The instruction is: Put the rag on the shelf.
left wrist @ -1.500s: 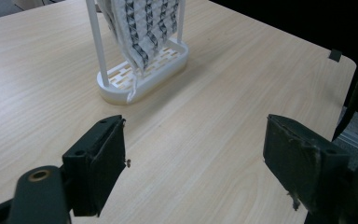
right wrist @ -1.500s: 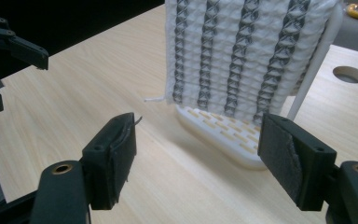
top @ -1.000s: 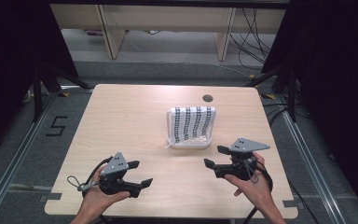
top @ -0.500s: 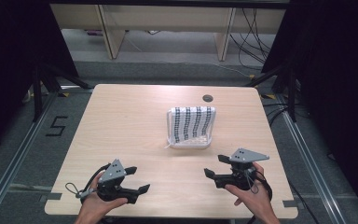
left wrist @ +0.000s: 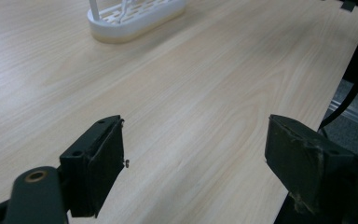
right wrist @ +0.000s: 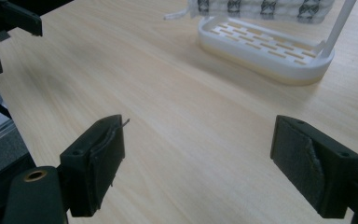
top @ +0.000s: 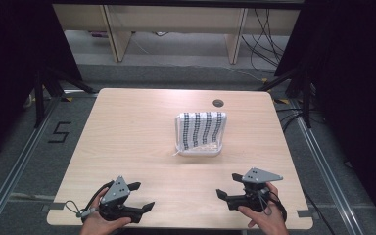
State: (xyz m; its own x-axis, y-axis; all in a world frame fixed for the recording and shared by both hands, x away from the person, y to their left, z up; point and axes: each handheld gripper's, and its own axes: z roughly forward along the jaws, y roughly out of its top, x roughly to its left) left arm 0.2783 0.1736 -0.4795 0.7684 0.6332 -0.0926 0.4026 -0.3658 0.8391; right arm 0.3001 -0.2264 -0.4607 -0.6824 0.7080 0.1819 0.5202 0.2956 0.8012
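- Both hands rest low at the table's (top: pixel 127 127) near edge; left hand-held gripper (top: pixel 143 197) and right hand-held gripper (top: pixel 229 185) gape wide, empty, right one just opening.
- The gripper views reveal the slotted base of the white rack (top: pixel 199 133), mid-table, draped with a patterned cloth (top: pixel 203 126).

my left gripper (top: pixel 136 196) sits at the lower left of the high view, near the table's (top: pixel 127 132) near edge; my right gripper (top: pixel 230 186) sits at the lower right, well apart from it. the rack (top: pixel 199 148) stands on the table just right of the frame's centre, above both grippers, with the cloth (top: pixel 201 128) draped on it. a small round hole (top: pixel 218 103) lies above the rack, near the far edge.
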